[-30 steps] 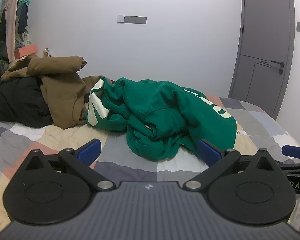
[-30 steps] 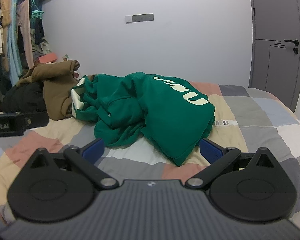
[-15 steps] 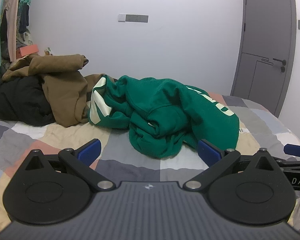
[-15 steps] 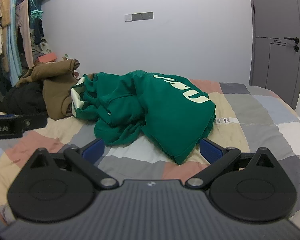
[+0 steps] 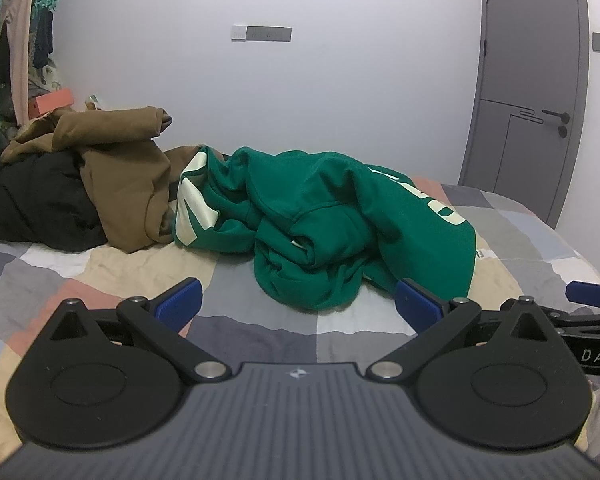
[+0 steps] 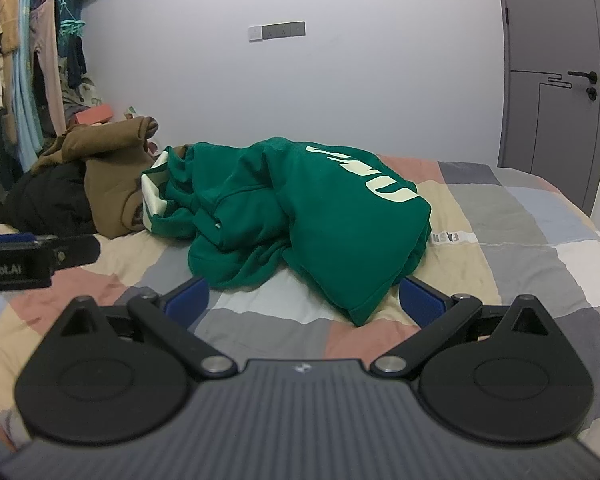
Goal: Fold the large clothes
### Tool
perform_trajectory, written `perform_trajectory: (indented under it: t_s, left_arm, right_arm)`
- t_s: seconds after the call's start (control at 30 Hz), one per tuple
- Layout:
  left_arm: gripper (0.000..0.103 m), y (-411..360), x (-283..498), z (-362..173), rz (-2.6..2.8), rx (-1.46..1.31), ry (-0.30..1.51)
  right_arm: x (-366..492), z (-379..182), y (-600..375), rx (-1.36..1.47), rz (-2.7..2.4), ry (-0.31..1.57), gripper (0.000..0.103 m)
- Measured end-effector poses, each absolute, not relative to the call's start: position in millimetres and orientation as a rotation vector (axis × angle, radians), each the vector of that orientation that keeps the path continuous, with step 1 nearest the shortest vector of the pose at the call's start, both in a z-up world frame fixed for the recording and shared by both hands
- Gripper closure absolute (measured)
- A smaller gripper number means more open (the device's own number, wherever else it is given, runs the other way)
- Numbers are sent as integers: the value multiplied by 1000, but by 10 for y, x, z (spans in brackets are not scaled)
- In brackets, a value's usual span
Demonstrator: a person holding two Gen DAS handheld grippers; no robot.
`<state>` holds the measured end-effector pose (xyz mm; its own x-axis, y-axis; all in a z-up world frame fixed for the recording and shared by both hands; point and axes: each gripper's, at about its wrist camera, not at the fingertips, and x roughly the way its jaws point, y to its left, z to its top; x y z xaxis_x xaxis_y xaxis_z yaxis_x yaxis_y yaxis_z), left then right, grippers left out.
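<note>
at far left, hanging clothes [image 6: 24, 80] on a rail, cut off by the frame edge and too crowded to tell apart. below them a black garment [image 5: 36, 204] heaped on the bed, mostly buried under a brown hoodie [image 5: 120, 168] draped over its top; shape of both hard to make out. just right of the brown one, touching it, a crumpled green hoodie [image 5: 340, 224] on the patchwork bedspread [image 5: 108, 264], bunched so that sleeves and hem cannot be sorted out; cream lettering on the back only partly readable, folded out of sight at the left end. a white label [image 6: 454, 237] peeking from under its right edge. left gripper [image 5: 298, 302] low over the bedspread, blue pads [image 5: 179, 303] spread wide, holding nothing, short of the green heap. right gripper [image 6: 304, 300] likewise splayed apart and holding nothing, the hoodie's near corner lying between its pads but not touched. grey door [image 5: 528, 80] at far right, its lower part hidden behind the bed.
</note>
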<state>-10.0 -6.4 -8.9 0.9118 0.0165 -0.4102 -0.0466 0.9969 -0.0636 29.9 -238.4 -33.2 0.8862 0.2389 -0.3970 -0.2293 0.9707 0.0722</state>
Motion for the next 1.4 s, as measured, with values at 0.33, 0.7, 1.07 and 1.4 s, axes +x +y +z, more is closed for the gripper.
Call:
perform_trajectory:
  t_s: [0.33, 0.7, 1.07, 1.4]
  left_arm:
    - [0, -62, -51, -70, 47, -58, 397]
    - [0, 8, 110, 19, 40, -57, 371]
    - [0, 479, 657, 190, 76, -140, 337]
    - [0, 1016, 868, -187, 141, -184, 364]
  right_arm:
    - [295, -354, -2359, 29, 267, 416, 0]
    - [375, -324, -2292, 50, 288, 417, 0]
    - [1203, -267, -1898, 65, 395, 456, 3]
    - [2261, -997, -1267, 89, 392, 540, 4]
